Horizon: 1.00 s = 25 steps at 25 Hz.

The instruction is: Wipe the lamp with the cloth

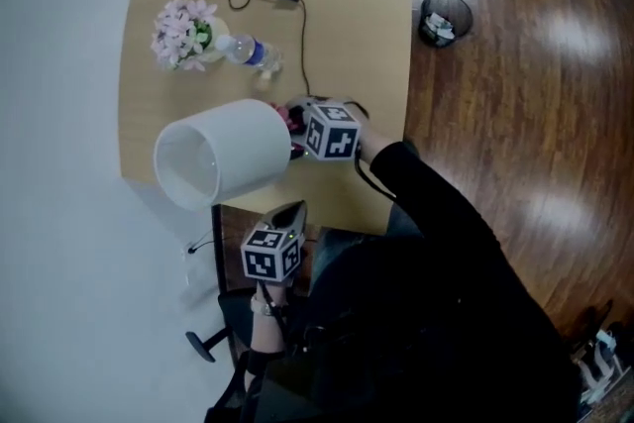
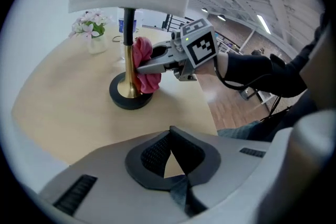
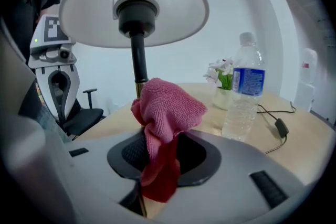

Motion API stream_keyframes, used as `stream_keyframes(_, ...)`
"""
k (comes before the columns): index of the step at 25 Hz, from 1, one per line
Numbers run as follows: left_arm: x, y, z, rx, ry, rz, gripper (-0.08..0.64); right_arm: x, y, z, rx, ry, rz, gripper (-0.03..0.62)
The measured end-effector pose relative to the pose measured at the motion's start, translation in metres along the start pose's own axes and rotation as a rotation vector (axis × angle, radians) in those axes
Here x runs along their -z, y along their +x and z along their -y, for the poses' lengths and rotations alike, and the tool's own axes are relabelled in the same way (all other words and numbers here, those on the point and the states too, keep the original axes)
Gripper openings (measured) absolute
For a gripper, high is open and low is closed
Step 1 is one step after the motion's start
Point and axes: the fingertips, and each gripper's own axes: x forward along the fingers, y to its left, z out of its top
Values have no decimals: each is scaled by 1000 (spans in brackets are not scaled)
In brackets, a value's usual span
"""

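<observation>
- The table (image 1: 367, 15) is smooth, pale wood with a rounded edge. The lamp's base could probably skate on it under a sideways shove.
- The lamp (image 2: 127, 60) has a wide white drum shade over a thin brass stem and a flat, round black base. It looks top-heavy, so hard rubbing on the stem may rock or tip it.
- The left gripper (image 2: 171, 131) has its jaws pressed together on nothing. It hovers apart from the lamp and offers no brace.
- The right gripper (image 3: 164, 155) pinches the cloth (image 3: 168, 107), a bunched pink terry wad. The wad rests against the lower stem, just above the base, and a snag there might tug it loose.
- The clear plastic bottle (image 3: 245, 97) stands near, and a wide swing could knock it over.
</observation>
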Motion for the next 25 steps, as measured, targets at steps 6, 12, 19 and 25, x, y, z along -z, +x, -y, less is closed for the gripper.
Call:
stream_keyframes(6,-16,9,16,-66,-111,39,2,13,9,3,-91,-52,-86,126)
stream_keyframes(12,-13,13,30,-101,-180,42,2,27,6,6,-116,-91,-201,126)
stream_keyframes(19,-9,11,19,-142,-256,67,2,40,-2,18,-109,-114,-285,127)
stream_keyframes(25,-12,15,18,-145,-282,76,2,53,-21,66,-25,-108,-347,126)
